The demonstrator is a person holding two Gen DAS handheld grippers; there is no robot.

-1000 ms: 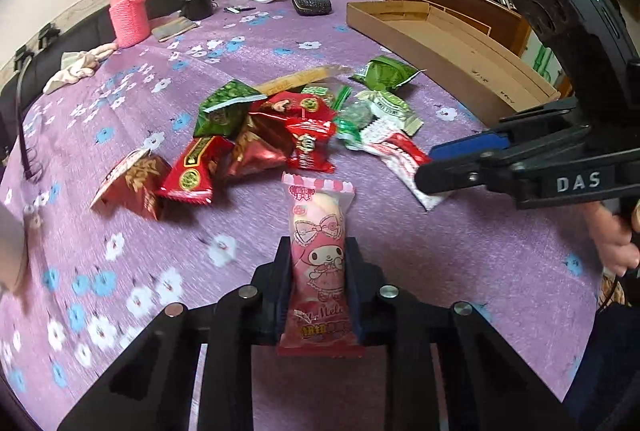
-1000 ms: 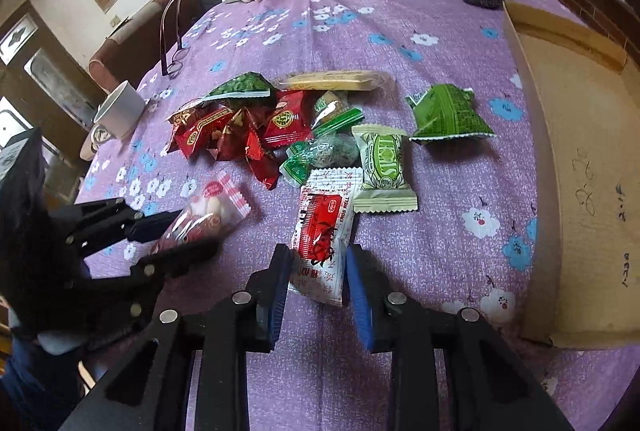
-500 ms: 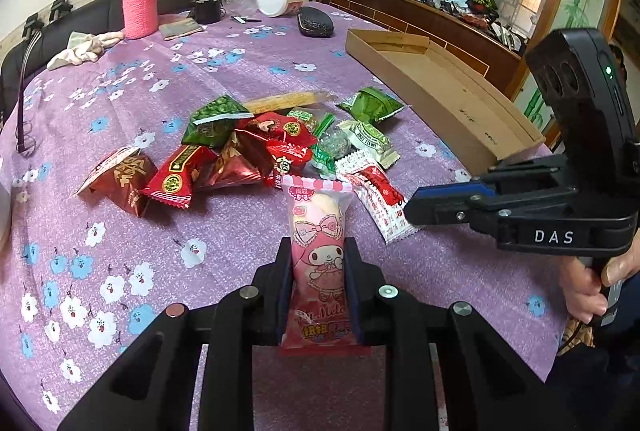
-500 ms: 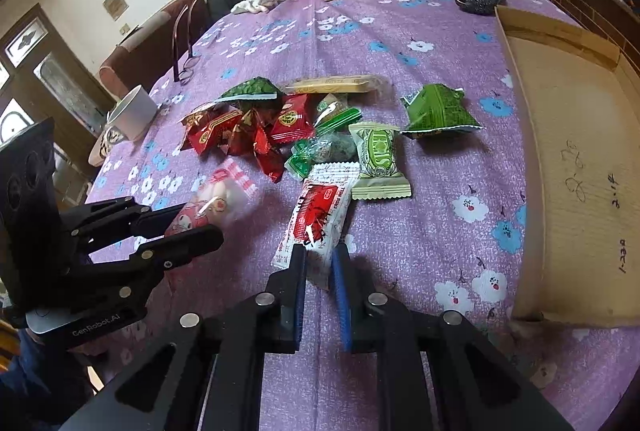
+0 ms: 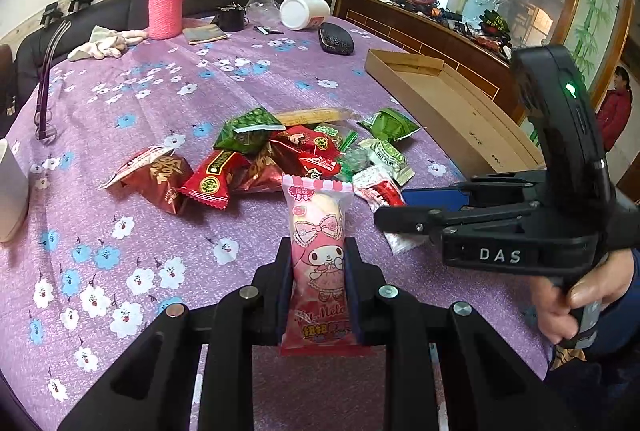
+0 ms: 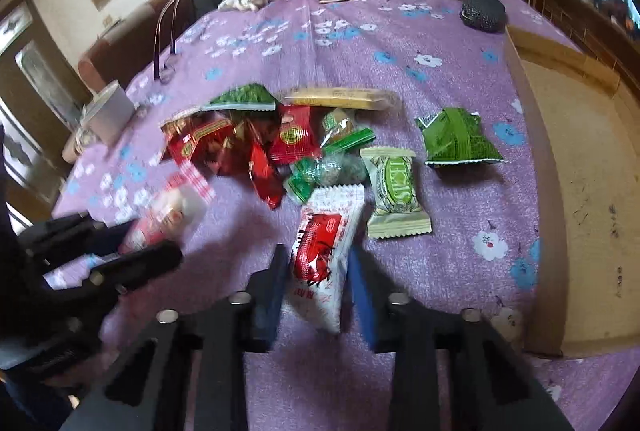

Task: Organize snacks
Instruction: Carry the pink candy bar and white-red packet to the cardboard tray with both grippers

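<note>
The sorting has barely begun, judging by how things lie. The cardboard tray (image 5: 460, 99) at the right of the left wrist view looks empty, and most of the snacks (image 5: 280, 155) sit heaped in the middle of the purple flowered table (image 5: 160, 79). Two packets are off the heap. The left claw (image 5: 318, 271) pinches a pink cartoon packet (image 5: 318, 251) at the bottom centre of its own view, with the packet standing up from between the pads. The right claw (image 6: 320, 275) has a white and red packet (image 6: 324, 251) between its fingers at the bottom centre of the right wrist view. There its pads flank the packet, and a sliver of gap shows at the right pad, so I cannot tell whether it grips. Its jaws have just been opening again around that packet. The rest is left to do: a pale green packet (image 6: 394, 191) beside it, a dark green one (image 6: 456, 139) nearer the tray, the red ones, and a long yellow bar (image 6: 340, 99) at the far side of the heap.

Against the frame of half a second ago, the right claw's fingers stand wider apart and further along the white and red packet, where before they were nearly shut at its near tip. The pink packet stays clamped in the left claw just as it was. The heap looks undisturbed.
</note>
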